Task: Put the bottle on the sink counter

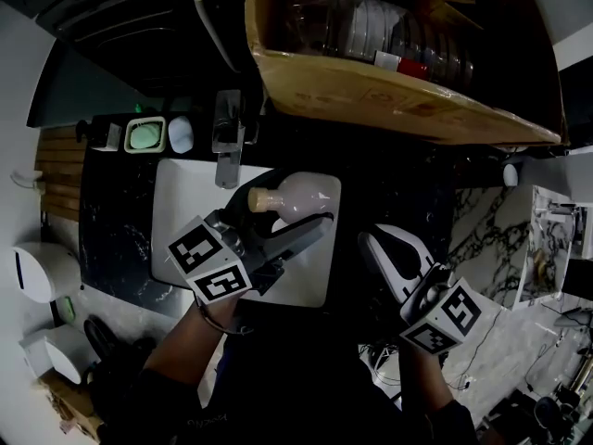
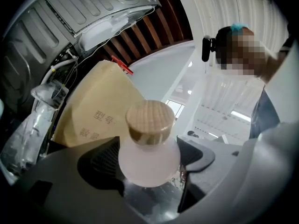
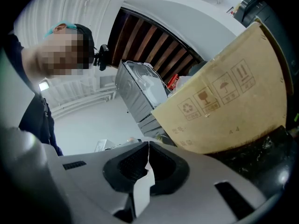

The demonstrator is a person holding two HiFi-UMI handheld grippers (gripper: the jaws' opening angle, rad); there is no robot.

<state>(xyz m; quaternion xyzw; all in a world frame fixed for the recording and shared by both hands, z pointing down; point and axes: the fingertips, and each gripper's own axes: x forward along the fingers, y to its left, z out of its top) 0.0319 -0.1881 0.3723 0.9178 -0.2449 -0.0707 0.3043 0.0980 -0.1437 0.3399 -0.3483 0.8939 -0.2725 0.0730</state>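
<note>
A frosted pale-pink bottle point(image 1: 308, 194) with a round wooden cap point(image 1: 264, 199) hangs over the white sink basin point(image 1: 182, 196), lying sideways with the cap to the left. My left gripper point(image 1: 315, 215) is shut on its body. In the left gripper view the bottle point(image 2: 148, 164) sits between the two dark pads point(image 2: 99, 161), cap point(image 2: 150, 121) toward the camera. My right gripper point(image 1: 375, 245) floats to the right of the sink over the black counter point(image 1: 116, 239), jaws shut with nothing held; the right gripper view shows its pads point(image 3: 163, 164) pressed together.
A chrome faucet point(image 1: 227, 137) stands at the sink's back edge, next to a green soap dish point(image 1: 145, 135). A large cardboard box point(image 1: 371, 86) holding plastic-wrapped items fills the top of the head view. White dispensers point(image 1: 42, 272) sit at the left.
</note>
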